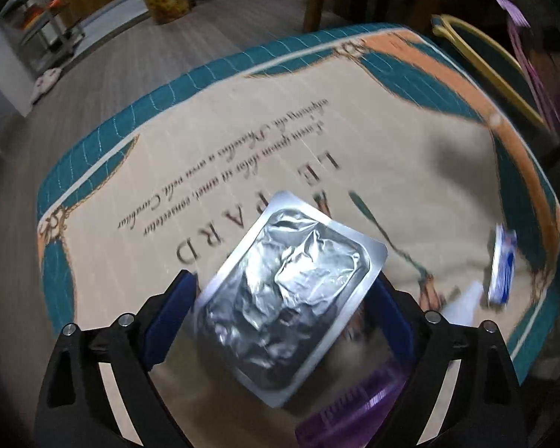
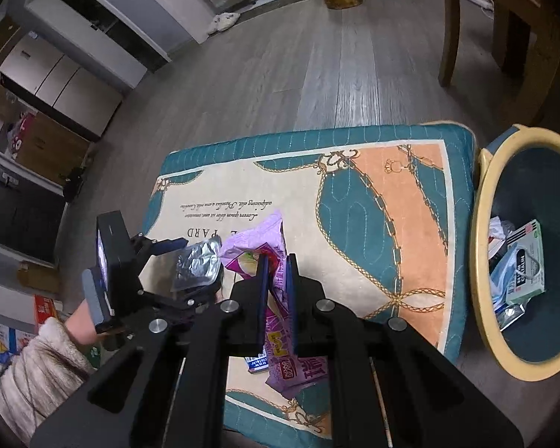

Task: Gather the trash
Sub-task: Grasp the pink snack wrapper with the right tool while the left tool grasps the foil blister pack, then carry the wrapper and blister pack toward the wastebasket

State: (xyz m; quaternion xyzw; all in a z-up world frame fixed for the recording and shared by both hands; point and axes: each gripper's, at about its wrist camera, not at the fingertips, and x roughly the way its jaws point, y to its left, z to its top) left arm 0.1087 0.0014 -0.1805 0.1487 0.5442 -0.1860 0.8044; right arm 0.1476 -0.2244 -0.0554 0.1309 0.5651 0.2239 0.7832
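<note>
On the mat (image 2: 422,246) on the floor, both grippers are working trash. Left gripper (image 1: 280,295) points steeply down, fingers spread wide around a crumpled foil pack (image 1: 291,291) — whether the pads press its edges I can't tell. Right gripper (image 2: 278,287) has its fingers pressed together, pinching a purple snack wrapper (image 2: 254,240) that hangs above the mat. The bin (image 2: 481,246) sits just beside the mat's right edge, already holding a green box (image 2: 528,261) and other scraps. A small blue-and-white carton (image 1: 502,268) lies near the mat's edge, not yet collected.

Judgement: the step in hand is the foil pickup. Do it well by centring the pack between the pads, closing on its flat rim — not the crushed middle, which would slip or buckle. Keep the right pinch firm; the wrapper is light and floppy, so carry it over the bin's opening before release.
</note>
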